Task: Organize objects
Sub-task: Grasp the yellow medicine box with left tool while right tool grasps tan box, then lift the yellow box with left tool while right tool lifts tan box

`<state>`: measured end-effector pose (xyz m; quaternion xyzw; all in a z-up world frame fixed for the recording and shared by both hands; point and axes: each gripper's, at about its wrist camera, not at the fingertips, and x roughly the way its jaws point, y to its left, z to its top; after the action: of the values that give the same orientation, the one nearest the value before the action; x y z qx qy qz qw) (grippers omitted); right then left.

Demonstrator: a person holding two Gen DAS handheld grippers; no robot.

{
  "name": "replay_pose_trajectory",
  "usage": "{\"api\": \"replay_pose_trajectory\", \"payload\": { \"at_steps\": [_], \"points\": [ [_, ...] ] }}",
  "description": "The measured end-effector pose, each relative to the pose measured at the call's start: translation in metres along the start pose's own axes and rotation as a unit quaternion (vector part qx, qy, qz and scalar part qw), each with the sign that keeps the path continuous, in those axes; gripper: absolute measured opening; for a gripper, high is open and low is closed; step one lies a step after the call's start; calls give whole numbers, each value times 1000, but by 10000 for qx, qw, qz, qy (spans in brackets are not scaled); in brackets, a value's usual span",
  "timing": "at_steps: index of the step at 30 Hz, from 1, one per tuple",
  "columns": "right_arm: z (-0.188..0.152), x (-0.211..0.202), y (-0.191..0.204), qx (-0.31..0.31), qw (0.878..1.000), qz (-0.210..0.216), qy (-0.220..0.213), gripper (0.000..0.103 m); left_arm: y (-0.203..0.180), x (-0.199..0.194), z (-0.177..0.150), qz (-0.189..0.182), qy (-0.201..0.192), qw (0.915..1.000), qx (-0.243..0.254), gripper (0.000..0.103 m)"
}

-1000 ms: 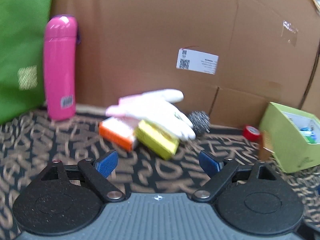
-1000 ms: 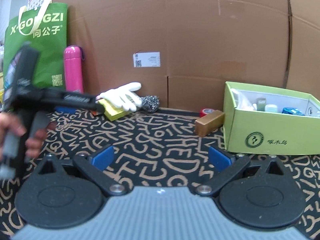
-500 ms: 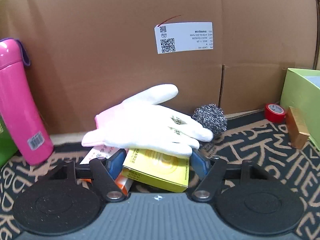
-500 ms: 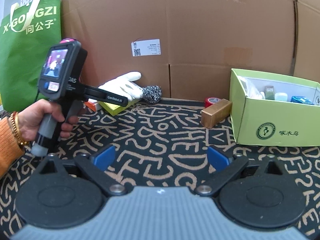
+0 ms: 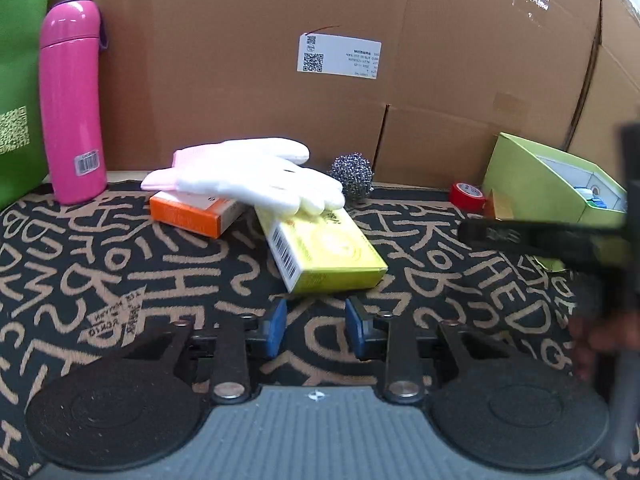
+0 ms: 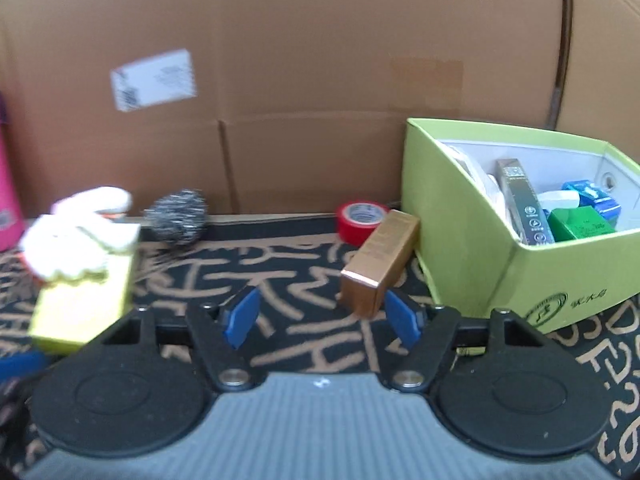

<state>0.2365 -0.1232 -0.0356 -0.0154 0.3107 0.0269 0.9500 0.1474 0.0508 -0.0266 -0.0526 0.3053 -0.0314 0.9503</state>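
Observation:
A yellow box (image 5: 326, 250) lies on the patterned mat, pulled out from under a white glove (image 5: 256, 178) that rests on an orange box (image 5: 192, 212). My left gripper (image 5: 316, 328) sits just in front of the yellow box, jaws partly open and empty. My right gripper (image 6: 320, 316) is open and empty; a gold box (image 6: 378, 262) lies just beyond it, slightly to the right. A green bin (image 6: 472, 236) with several items stands to the right. The yellow box (image 6: 84, 300) and the glove (image 6: 76, 240) show blurred at the left in the right wrist view.
A pink bottle (image 5: 70, 100) and a green bag (image 5: 16, 80) stand at the left. A steel scourer (image 5: 352, 176) and red tape (image 6: 360, 220) lie by the cardboard wall (image 5: 360, 20). The other gripper's handle (image 5: 560, 240) crosses the right of the left wrist view.
The yellow box has been dragged toward me, out from under the glove, and let go. My left gripper has backed off and narrowed. My right gripper has moved forward to the gold box.

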Motion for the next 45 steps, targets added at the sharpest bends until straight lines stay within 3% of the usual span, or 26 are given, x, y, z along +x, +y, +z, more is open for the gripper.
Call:
{"api": "replay_pose_trajectory", "payload": {
  "at_steps": [1, 2, 5, 8, 10, 15, 19, 22, 28, 31, 33, 35, 36, 37, 39, 42, 45],
  "points": [
    [1, 6, 4, -23, 9998, -177, 21, 69, 1, 2, 0, 61, -38, 10000, -9, 60],
    [2, 12, 9, -66, 9993, -359, 53, 69, 3, 2, 0, 131, -98, 9999, -41, 65],
    [4, 29, 19, -125, 9964, -824, 134, 72, 8, -1, 7, 132, -205, 9996, -153, 69],
    [10, 38, 20, -139, 9939, -1086, 110, 67, 9, 3, 17, 22, -241, 9991, -349, 76],
    [10, 41, 19, -207, 9943, -1040, 113, 40, 8, 9, 24, -13, -186, 9988, -456, 78],
    [1, 24, -1, -126, 9996, -218, 98, 28, 5, 37, 37, -23, 58, 9987, -510, 80],
    [-19, -8, -15, -194, 9974, 669, 197, 24, 8, 48, 37, -366, 238, 9976, -545, 59],
    [-38, -36, -16, -522, 9937, 974, 195, 24, 8, 36, 35, -644, 161, 9966, -492, 38],
    [-61, -88, -18, -965, 9840, 1472, 274, 24, 7, 7, 9, -1291, 386, 9894, -533, 21],
    [-69, -106, -23, -1032, 9806, 1633, 340, 25, 10, -8, -11, -1510, 641, 9844, -637, 20],
    [-73, -116, -29, -961, 9801, 1703, 342, 25, 10, -19, -22, -1412, 535, 9862, -675, 21],
    [-74, -125, -34, -905, 9808, 1704, 301, 25, 10, -26, -25, -1204, 439, 9891, -731, 26],
    [-73, -128, -35, -887, 9811, 1704, 240, 25, 10, -27, -25, -1117, 416, 9897, -796, 35],
    [-73, -131, -36, -893, 9813, 1695, 170, 25, 11, -28, -24, -1029, 379, 9900, -888, 52],
    [-74, -135, -37, -948, 9813, 1671, 102, 32, 14, -28, -23, -760, 298, 9897, -1175, 68],
    [-75, -138, -40, -954, 9810, 1687, 44, 40, 19, -38, -25, -351, 185, 9887, -1449, 74],
    [-76, -137, -42, -908, 9813, 1699, 61, 41, 29, -44, -28, -180, 166, 9858, -1664, 79]
  ]
}}
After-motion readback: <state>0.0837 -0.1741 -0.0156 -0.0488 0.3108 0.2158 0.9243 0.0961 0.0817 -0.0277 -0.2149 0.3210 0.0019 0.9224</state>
